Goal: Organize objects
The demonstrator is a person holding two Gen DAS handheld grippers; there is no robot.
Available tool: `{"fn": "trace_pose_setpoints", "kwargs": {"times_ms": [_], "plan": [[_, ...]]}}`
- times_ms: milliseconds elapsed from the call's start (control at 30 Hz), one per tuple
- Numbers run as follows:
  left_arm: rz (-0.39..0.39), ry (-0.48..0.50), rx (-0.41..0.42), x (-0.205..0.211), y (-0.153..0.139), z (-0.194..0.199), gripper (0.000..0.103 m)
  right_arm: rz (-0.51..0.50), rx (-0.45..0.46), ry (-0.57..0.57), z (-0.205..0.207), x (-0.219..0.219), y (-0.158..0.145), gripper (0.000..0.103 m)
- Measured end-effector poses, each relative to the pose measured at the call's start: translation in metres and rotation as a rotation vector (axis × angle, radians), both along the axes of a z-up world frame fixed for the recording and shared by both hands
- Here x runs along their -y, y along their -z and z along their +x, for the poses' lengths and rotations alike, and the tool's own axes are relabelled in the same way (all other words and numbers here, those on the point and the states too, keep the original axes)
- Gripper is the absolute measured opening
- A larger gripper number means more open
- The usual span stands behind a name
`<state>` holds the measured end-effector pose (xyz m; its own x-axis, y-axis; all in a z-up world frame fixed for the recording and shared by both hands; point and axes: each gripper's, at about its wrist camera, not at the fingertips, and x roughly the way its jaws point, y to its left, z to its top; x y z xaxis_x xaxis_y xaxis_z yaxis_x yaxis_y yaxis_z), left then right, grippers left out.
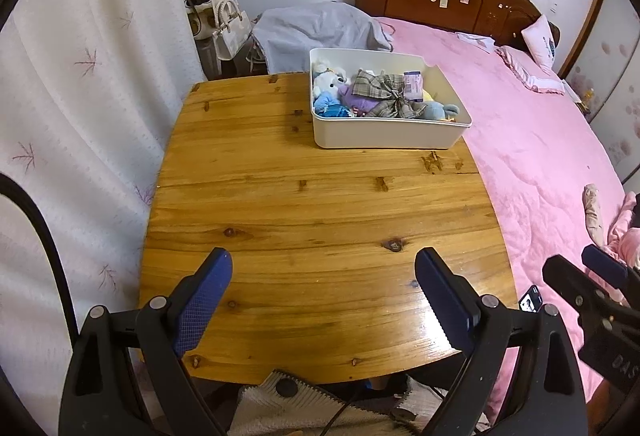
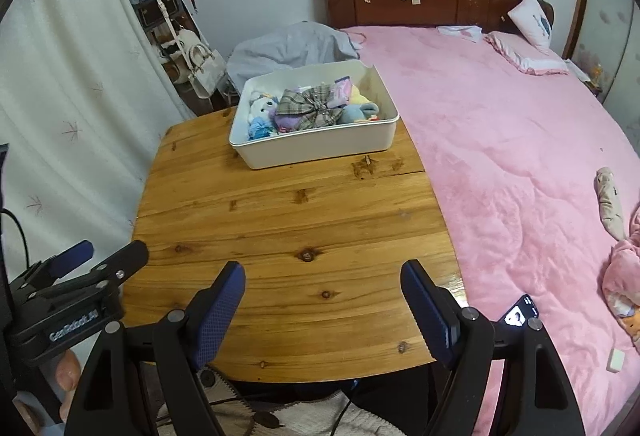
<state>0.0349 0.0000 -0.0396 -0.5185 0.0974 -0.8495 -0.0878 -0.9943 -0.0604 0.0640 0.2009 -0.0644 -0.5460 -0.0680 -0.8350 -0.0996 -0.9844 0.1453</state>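
A white bin (image 1: 384,133) (image 2: 320,147) stands at the far right of the wooden table (image 1: 312,220) (image 2: 288,228). It holds a plaid bow (image 1: 390,95) (image 2: 312,105), a white plush bear (image 1: 330,79) (image 2: 262,103), a blue plush (image 1: 442,111) and other small soft items. My left gripper (image 1: 324,300) is open and empty above the table's near edge. My right gripper (image 2: 322,310) is open and empty beside it, also above the near edge. Each gripper shows at the edge of the other's view, the right (image 1: 592,276) and the left (image 2: 100,260).
A bed with a pink quilt (image 1: 540,155) (image 2: 520,155) adjoins the table's right side. A phone (image 2: 520,310) and pink clothes (image 2: 624,276) lie on it. A white curtain (image 1: 80,115) hangs on the left. Bags (image 1: 228,23) hang behind the table.
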Motion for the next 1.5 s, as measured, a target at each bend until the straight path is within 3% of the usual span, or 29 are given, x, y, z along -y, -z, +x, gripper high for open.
{"fn": "trace_pose_setpoints", "kwargs": {"times_ms": [267,1500], "plan": [[-0.016,-0.006,-0.024,0.001,-0.006,0.008,0.094,-0.002,-0.027,-0.001,0.004,0.001,-0.004,0.081],[-0.03,-0.009,0.014,0.001,0.0,0.003,0.094,-0.02,0.055,-0.062,-0.01,0.009,0.012,0.081]]}}
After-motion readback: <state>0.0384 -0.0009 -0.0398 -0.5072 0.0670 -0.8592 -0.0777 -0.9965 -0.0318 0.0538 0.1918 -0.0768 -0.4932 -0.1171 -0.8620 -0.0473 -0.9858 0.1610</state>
